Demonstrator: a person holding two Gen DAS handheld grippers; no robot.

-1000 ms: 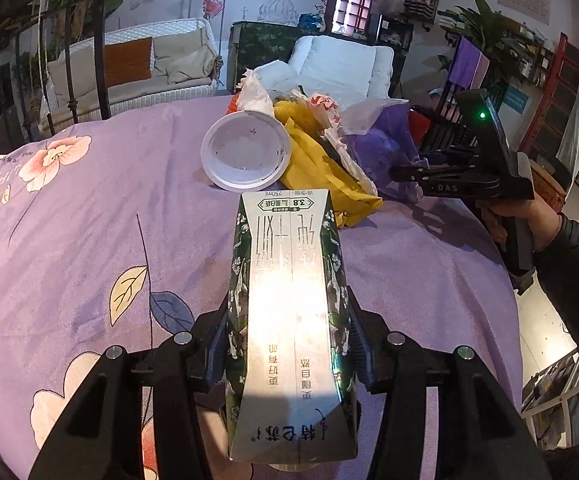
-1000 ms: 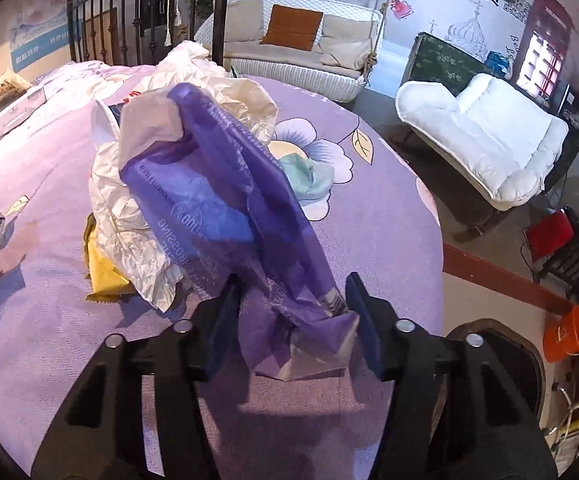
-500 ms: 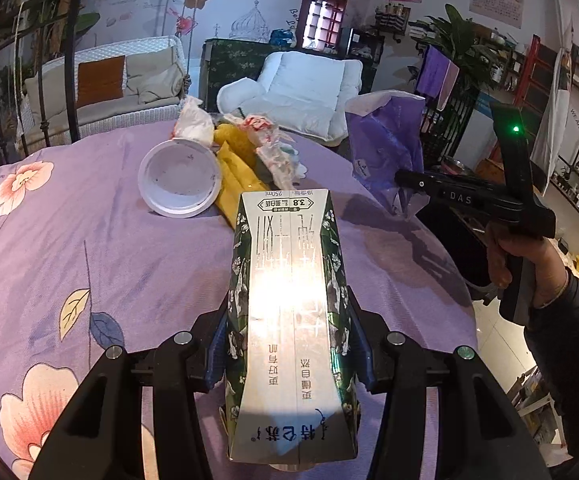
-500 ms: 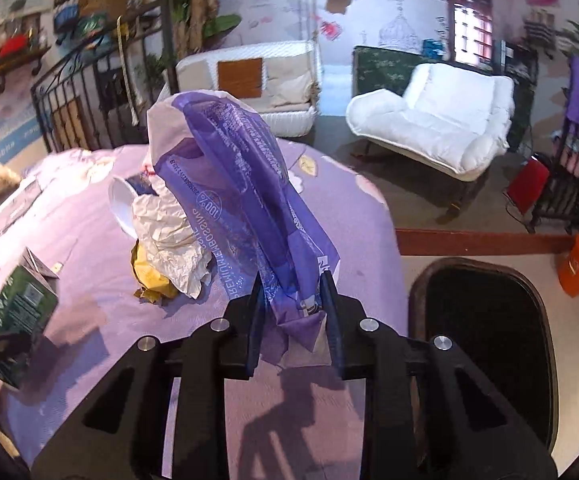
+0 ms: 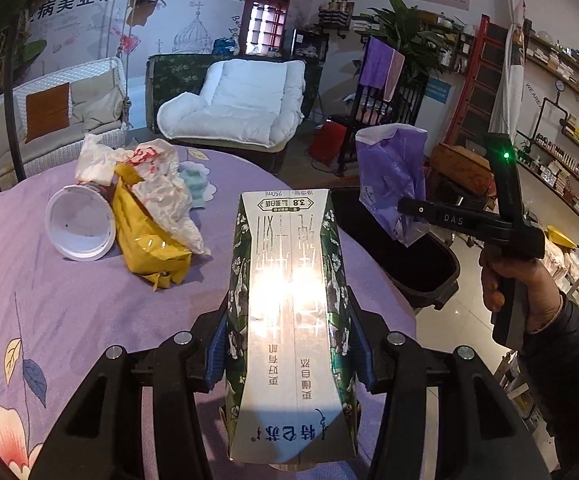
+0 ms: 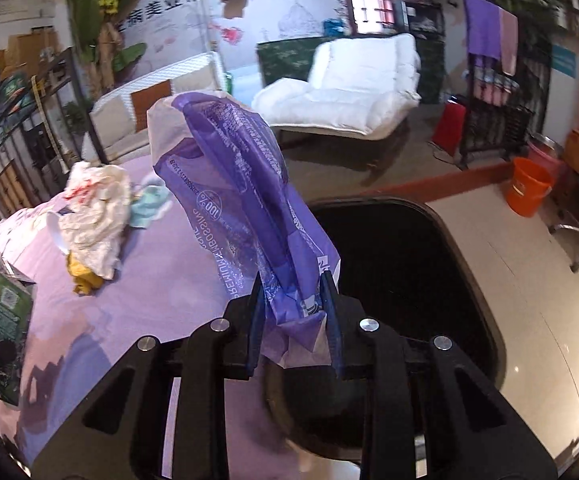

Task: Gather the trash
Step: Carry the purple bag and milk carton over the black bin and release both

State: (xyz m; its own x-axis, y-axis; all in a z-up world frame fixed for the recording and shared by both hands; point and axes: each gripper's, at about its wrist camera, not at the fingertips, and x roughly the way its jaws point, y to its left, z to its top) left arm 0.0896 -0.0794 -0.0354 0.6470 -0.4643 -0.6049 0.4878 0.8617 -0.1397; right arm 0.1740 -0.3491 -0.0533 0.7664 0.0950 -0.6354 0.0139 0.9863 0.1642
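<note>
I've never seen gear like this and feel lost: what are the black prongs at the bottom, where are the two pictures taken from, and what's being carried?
There is no robot here. A person holds one pair of tongs in each hand, and a wide-angle camera on each looks out along its fingers.

In the left camera's picture, the left tongs grip a green milk carton. To the right you see the person's right hand.

In the right camera's picture, the right tongs pinch a purple wrapper beside the black bin.

On the purple floral tablecloth lie a white cup, a yellow bag and crumpled paper.
</note>
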